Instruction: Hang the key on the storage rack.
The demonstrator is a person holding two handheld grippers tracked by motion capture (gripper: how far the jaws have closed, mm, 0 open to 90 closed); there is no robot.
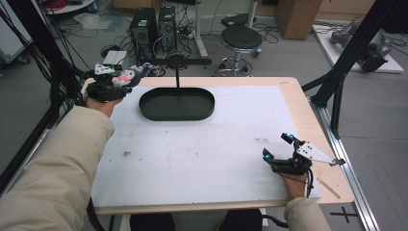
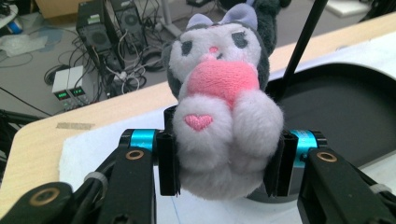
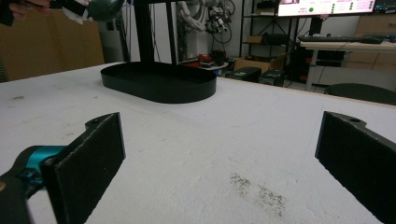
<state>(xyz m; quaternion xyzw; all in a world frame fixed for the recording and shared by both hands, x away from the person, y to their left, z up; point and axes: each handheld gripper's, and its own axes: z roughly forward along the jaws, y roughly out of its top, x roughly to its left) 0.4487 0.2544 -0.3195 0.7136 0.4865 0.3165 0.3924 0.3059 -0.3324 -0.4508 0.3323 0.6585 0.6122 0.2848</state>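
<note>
One plush toy — no readable writing — clamped in left tongs.

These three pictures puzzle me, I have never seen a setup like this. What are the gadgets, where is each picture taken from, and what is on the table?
No robot here: a person holds a two-jaw tool in each hand. The high view looks down from above the person; the other two views come from cameras riding on each tool. The left hand-held gripper is shut on a plush toy, grey and white with a pink heart, held up near the table's far left corner. The right hand-held gripper is open, holding nothing, low over the white mat. On the mat sits a black oval tray, which looks empty.
</note>
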